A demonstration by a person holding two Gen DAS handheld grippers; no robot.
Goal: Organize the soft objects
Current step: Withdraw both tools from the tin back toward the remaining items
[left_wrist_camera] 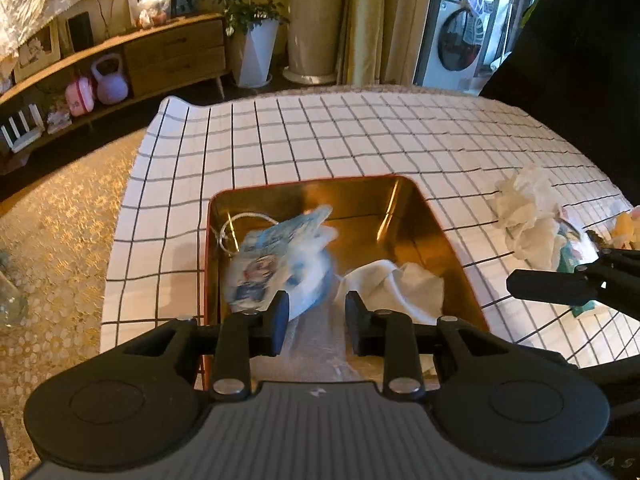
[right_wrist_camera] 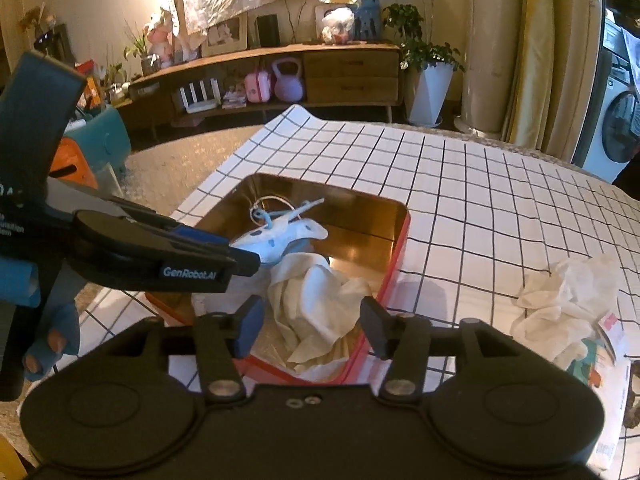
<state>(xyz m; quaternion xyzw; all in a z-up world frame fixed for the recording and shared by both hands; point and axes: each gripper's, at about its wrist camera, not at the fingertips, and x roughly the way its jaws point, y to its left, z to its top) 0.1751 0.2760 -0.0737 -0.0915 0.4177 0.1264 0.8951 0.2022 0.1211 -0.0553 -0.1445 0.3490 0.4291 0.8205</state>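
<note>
Soft objects already lie in the red tin: a printed blue-and-white pouch at 10 o'clock and a crumpled white cloth at 5. We judge the release step done; left gripper and right gripper both stand spread, empty. Next, we fetch the crumpled white tissue on the checked tablecloth, at 3 o'clock

Face mask and cloth side by side in tin, crumpled tissue outside on its right
</note>
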